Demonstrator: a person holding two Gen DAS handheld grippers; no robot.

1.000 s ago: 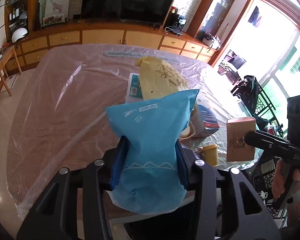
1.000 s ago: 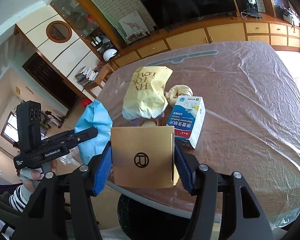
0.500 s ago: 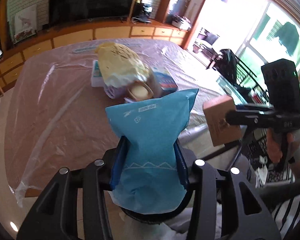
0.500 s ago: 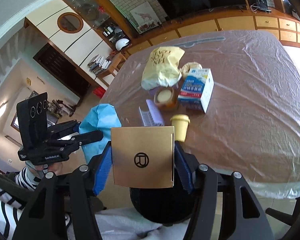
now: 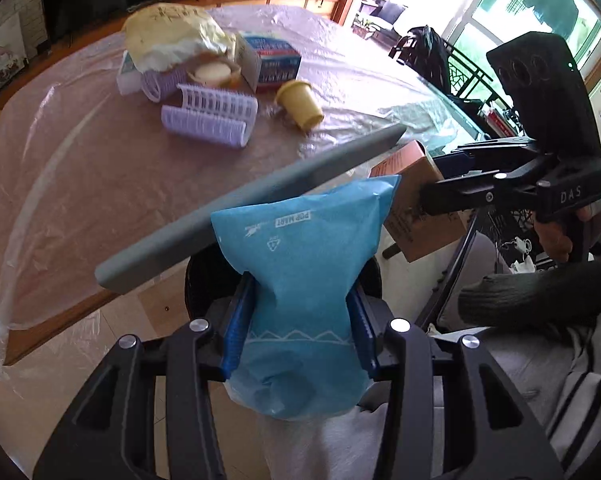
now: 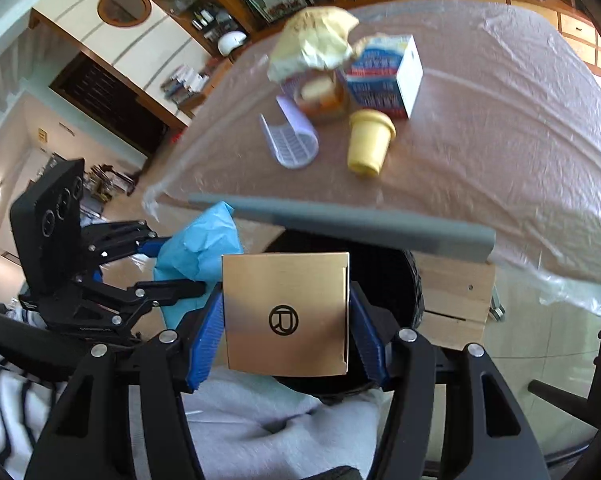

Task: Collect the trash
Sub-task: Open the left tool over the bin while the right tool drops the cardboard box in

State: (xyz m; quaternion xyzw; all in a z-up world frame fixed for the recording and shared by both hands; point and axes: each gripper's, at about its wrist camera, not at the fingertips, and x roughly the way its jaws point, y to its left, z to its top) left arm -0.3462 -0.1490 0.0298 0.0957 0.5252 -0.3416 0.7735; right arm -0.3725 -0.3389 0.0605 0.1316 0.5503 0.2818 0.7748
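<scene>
Both grippers have drawn back off the table's [image 5: 80, 184] edge over a black bin [image 6: 388, 280]. Left gripper [image 5: 298, 336] pinches the blue pouch [image 5: 300, 280]; beside it, right gripper [image 6: 286, 320] clamps the cardboard box [image 6: 286, 312].

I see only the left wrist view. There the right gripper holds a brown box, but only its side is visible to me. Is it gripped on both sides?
Observer: Yes. In the right wrist view the right gripper is shut on the brown box, with one blue pad on each side edge.
Operator: Is something printed on its front?
Observer: One round black logo, low on the front face.
Operator: Where is the bin from there?
Observer: The black bin shows directly behind the box, under the table edge.
Operator: And my bag?
Observer: The blue bag, in the left gripper, is close beside the box's left edge. I cannot tell whether they touch.
</scene>
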